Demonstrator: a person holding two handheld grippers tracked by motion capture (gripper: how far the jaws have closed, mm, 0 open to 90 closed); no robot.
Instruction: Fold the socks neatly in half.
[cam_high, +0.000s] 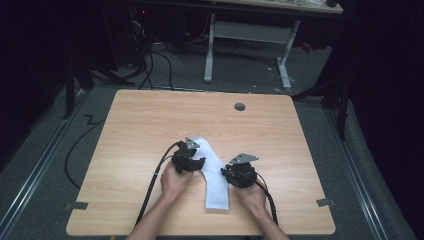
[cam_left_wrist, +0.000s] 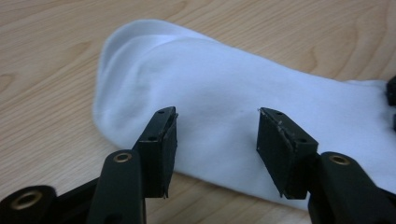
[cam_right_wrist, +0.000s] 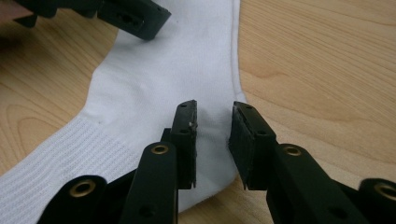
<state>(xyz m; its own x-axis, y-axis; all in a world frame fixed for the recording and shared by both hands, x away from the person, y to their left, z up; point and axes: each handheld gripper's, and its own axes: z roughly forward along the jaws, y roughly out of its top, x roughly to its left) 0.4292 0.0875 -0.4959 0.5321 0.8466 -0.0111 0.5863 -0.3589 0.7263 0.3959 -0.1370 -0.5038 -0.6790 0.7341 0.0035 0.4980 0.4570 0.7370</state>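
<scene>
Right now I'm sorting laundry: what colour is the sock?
White, plain; the sock shows best in the left gripper view.

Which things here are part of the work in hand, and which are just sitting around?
Part of the work:
white sock, lying flat on the table
left gripper, jaws open over the sock
right gripper, jaws open over the sock

Just around:
grey cap set in the tabletop
desk frame behind
floor cables
</scene>
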